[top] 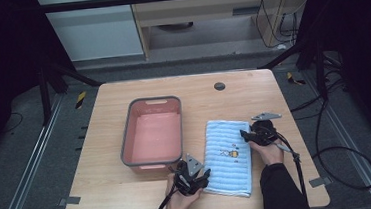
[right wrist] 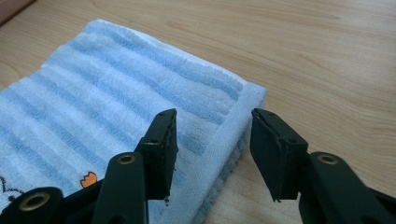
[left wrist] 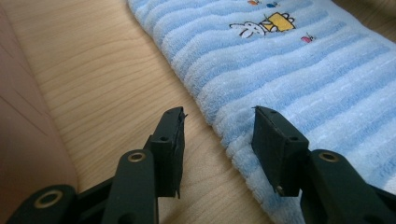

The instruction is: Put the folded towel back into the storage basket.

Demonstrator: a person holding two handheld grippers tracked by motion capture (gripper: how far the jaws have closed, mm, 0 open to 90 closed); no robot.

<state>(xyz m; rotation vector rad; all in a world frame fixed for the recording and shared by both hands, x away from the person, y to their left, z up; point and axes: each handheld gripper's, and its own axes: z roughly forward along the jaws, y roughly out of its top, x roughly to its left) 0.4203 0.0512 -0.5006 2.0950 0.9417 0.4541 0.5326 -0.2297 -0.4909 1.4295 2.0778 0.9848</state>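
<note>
High view: A wooden table (top: 131, 199) carries a pink basin with a grey rim (top: 151, 132) at left of centre and a folded blue striped towel (top: 227, 156) to its right, near the front edge. The towel bears a small embroidered cartoon motif (top: 230, 153). A dark round grommet (top: 219, 86) sits near the far edge. The left gripper (top: 205, 175), held in the person's left hand (top: 180, 201), sits at the towel's near left edge, just in front of the basin. The right gripper (top: 246, 136), held in the right hand (top: 268, 150), sits at the towel's far right corner.

Left gripper view: The left gripper (left wrist: 218, 122) has its jaws apart and straddles the towel's long edge (left wrist: 289, 70): one jaw is over bare table (left wrist: 93, 70), the other over the cloth. The cartoon motif (left wrist: 264, 24) lies farther along the towel. The basin's pink wall (left wrist: 23, 140) runs along the left side.

Right gripper view: The right gripper (right wrist: 212, 122) has its jaws apart and straddles the towel's hemmed corner edge (right wrist: 116, 84): one jaw is over the striped cloth, the other over bare table (right wrist: 327, 56). Nothing is clamped between the jaws.
</note>
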